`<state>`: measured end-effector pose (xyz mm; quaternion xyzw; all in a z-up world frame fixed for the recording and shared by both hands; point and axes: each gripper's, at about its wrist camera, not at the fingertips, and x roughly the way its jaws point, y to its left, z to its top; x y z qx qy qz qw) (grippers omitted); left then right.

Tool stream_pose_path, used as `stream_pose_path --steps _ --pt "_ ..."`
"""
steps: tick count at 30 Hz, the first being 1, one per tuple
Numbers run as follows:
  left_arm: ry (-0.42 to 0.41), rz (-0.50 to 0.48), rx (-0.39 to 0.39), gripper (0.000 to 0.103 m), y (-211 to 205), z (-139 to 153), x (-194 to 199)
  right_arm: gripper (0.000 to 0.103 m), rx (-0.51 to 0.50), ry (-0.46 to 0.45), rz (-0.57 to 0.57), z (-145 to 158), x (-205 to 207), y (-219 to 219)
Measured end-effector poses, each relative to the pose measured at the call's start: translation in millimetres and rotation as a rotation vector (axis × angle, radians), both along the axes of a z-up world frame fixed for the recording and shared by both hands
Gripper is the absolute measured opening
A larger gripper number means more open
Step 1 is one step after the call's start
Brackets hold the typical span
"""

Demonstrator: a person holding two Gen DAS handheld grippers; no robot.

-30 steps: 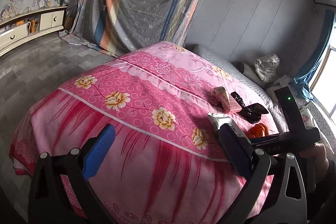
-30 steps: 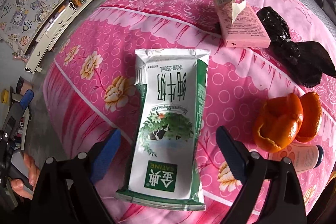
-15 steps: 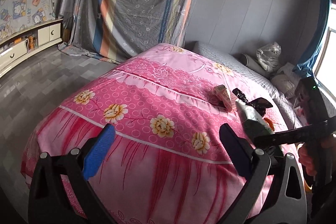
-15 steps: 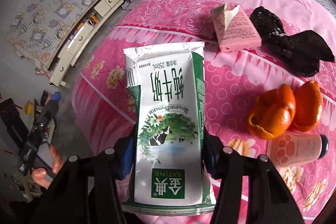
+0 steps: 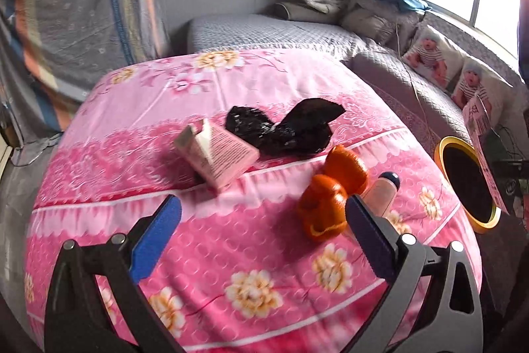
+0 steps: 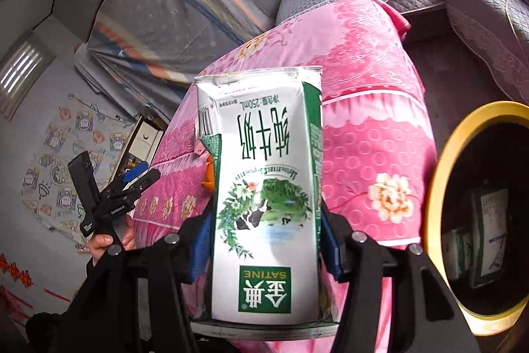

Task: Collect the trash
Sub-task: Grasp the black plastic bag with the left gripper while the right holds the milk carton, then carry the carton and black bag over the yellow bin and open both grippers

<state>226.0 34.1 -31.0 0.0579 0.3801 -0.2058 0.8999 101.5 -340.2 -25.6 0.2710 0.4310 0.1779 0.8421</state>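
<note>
My right gripper (image 6: pixel 264 240) is shut on a white and green milk carton (image 6: pixel 264 187) and holds it in the air beside the pink bed, left of a yellow-rimmed trash bin (image 6: pixel 439 181) with cartons inside. My left gripper (image 5: pixel 261 220) is open and empty above the pink bedspread (image 5: pixel 198 253). Ahead of it lie a pink box (image 5: pixel 218 151), a crumpled black bag (image 5: pixel 284 128), orange peel (image 5: pixel 330 197) and a small pink tube (image 5: pixel 383 187). The bin also shows in the left wrist view (image 5: pixel 443 154) at the right of the bed.
A grey quilted bed (image 5: pixel 281 28) with pillows and baby-print cushions (image 5: pixel 429 58) runs along the window wall. A striped sheet (image 5: pixel 66 5) hangs at the left. The left gripper shows in the right wrist view (image 6: pixel 132 181), held by a hand.
My right gripper closed on the milk carton, lifted it off the bed and swung it toward the bin. My left gripper turned right, now facing the remaining trash.
</note>
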Motion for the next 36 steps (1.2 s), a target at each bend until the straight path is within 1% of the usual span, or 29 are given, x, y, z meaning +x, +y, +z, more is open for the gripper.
stream_pose_path --steps 4,6,9,11,13,14,16,21,22,23,25,27,29,30,31,32,33,34,36 --pt "0.034 -0.043 0.058 0.095 -51 -4 48 0.052 0.032 -0.016 -0.022 -7 -9 -22" --pt "0.054 -0.063 0.075 0.095 -71 -7 69 0.052 0.051 -0.016 -0.027 -9 -12 -27" --pt "0.099 -0.075 0.116 0.095 -94 -21 97 0.052 0.076 -0.012 -0.035 -19 -16 -36" --pt "0.125 -0.037 0.139 0.095 -101 -30 115 0.052 0.089 -0.009 -0.04 -24 -18 -40" --pt "0.147 -0.028 0.135 0.095 -106 -37 127 0.052 0.101 -0.006 -0.049 -27 -21 -43" --pt "0.152 -0.017 0.147 0.095 -108 -41 132 0.052 0.107 -0.004 -0.052 -29 -22 -45" --pt "0.169 -0.013 0.17 0.095 -112 -48 138 0.052 0.114 -0.002 -0.062 -31 -23 -49" --pt "0.188 -0.016 0.191 0.094 -116 -57 144 0.052 0.121 -0.004 -0.071 -30 -28 -52" --pt "0.191 -0.015 0.193 0.088 -116 -58 145 0.052 0.124 -0.002 -0.074 -30 -28 -52" --pt "0.201 -0.019 0.192 0.07 -116 -60 145 0.052 0.128 -0.001 -0.073 -31 -28 -52" --pt "0.222 -0.029 0.192 0.056 -118 -62 148 0.052 0.129 0.0 -0.075 -30 -29 -50" --pt "0.206 -0.032 0.212 0.045 -120 -63 146 0.052 0.128 0.001 -0.074 -30 -30 -48" --pt "0.212 -0.047 0.209 0.023 -121 -64 144 0.052 0.127 0.002 -0.077 -29 -30 -47" --pt "0.208 -0.045 0.207 0.02 -120 -63 142 0.052 0.124 0.002 -0.078 -28 -30 -46" --pt "0.201 -0.045 0.205 0.013 -119 -62 142 0.052 0.124 0.002 -0.08 -27 -30 -46" --pt "0.197 -0.041 0.197 0.011 -117 -60 141 0.052 0.123 0.003 -0.079 -26 -30 -46" --pt "0.195 -0.035 0.179 0.009 -113 -58 141 0.052 0.121 0.002 -0.077 -26 -29 -46" --pt "0.196 -0.031 0.157 0.004 -109 -55 141 0.052 0.119 0.001 -0.077 -26 -28 -46" --pt "0.18 -0.03 0.114 0.002 -101 -44 136 0.052 0.117 -0.002 -0.07 -25 -27 -44"
